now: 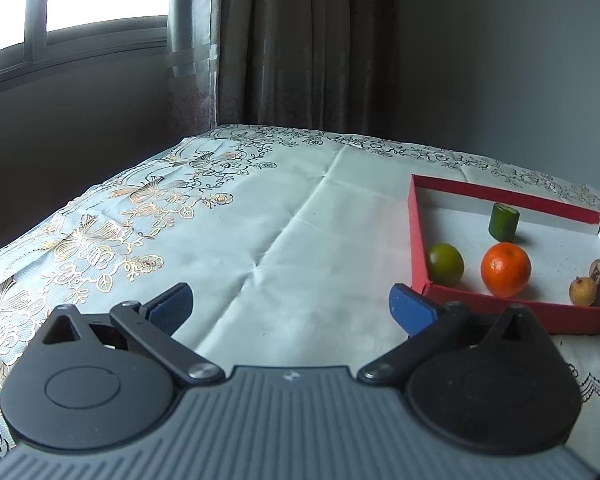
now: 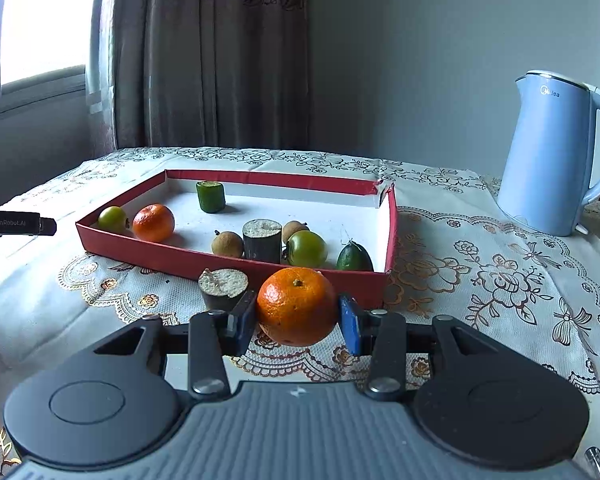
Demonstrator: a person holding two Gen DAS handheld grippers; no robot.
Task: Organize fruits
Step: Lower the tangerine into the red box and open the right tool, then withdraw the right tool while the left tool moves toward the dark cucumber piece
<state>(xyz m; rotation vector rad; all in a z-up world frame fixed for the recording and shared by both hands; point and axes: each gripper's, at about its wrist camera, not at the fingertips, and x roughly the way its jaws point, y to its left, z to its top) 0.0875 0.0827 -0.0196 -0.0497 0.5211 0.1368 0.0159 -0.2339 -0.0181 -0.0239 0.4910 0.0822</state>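
Glossy embroidered tablecloth (image 1: 284,216), matt cardboard tray (image 2: 236,265), smooth plastic kettle (image 2: 548,156).

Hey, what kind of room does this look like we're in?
Probably a home dining or living room: a table with a floral tablecloth, an electric kettle, and curtains beside a window.
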